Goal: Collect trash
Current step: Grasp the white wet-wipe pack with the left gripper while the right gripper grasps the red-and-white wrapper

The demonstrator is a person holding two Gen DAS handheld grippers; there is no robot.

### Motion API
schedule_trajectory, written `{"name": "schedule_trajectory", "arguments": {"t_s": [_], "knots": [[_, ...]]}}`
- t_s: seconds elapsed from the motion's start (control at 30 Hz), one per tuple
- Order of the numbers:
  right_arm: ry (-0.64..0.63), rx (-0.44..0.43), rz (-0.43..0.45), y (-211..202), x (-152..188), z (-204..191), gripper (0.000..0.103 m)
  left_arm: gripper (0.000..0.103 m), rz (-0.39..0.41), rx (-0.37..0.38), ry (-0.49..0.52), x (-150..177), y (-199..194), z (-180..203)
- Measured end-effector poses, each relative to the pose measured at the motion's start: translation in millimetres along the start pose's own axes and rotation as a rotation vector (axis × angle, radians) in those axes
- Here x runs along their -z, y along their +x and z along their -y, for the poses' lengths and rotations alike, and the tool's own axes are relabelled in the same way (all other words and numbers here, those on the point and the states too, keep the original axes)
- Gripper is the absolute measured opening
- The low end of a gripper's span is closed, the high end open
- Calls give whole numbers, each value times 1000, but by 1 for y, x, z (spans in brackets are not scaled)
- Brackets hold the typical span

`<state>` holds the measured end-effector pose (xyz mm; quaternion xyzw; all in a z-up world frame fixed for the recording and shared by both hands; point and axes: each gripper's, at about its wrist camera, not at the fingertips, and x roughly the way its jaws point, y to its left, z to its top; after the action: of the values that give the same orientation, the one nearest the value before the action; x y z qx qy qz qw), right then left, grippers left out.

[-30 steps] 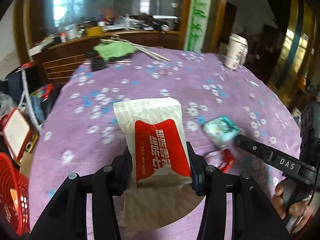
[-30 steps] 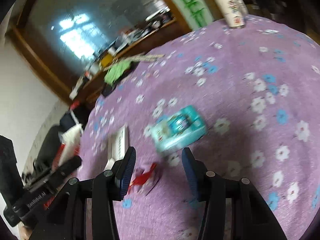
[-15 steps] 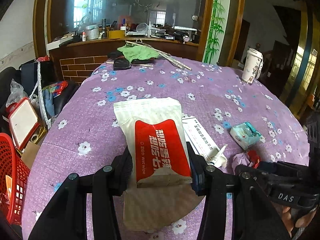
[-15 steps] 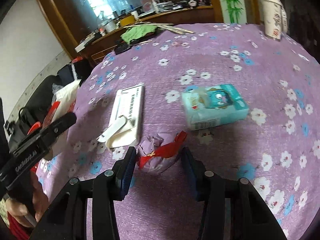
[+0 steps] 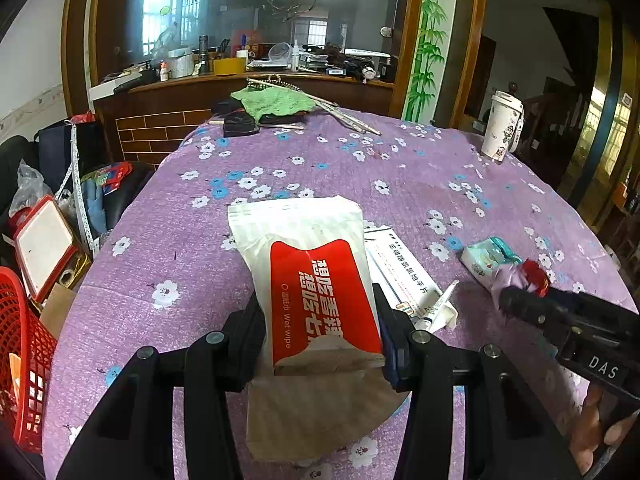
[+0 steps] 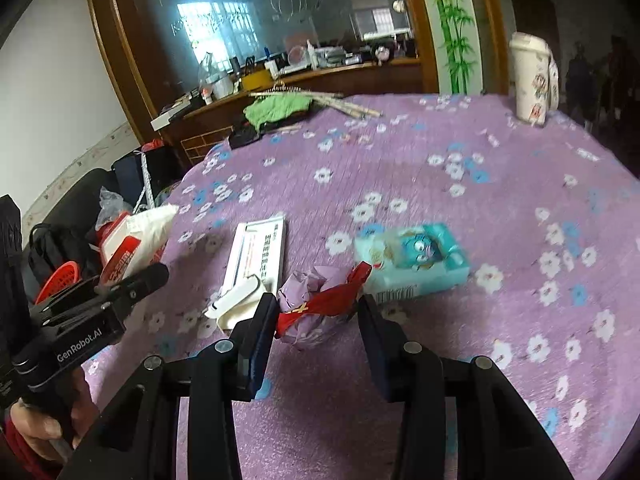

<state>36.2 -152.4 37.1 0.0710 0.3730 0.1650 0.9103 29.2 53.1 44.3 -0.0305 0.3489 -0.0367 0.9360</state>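
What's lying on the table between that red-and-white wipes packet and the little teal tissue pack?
Between the wet wipe packet and the teal tissue pack lie a long white printed box and a small white tube on its near end. The left wrist view shows it best.

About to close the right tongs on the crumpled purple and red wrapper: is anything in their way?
Nothing visible blocks them. The crumpled wrapper already sits between the closing fingers of the right tongs. The teal tissue pack lies just behind its right side, and the white box to its left, both outside the fingers.
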Motion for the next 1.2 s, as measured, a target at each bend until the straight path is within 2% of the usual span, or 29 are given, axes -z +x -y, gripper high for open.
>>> {"name": "schedule_trajectory", "arguments": {"t_s": [0.37,1.2], "knots": [[-11,22,10,-1,-2,-1,45,47,2,-2,9,2,-3,0],[-24,14,1,0,-1,-5,46,47,-1,-11,14,4,-3,-2]]}}
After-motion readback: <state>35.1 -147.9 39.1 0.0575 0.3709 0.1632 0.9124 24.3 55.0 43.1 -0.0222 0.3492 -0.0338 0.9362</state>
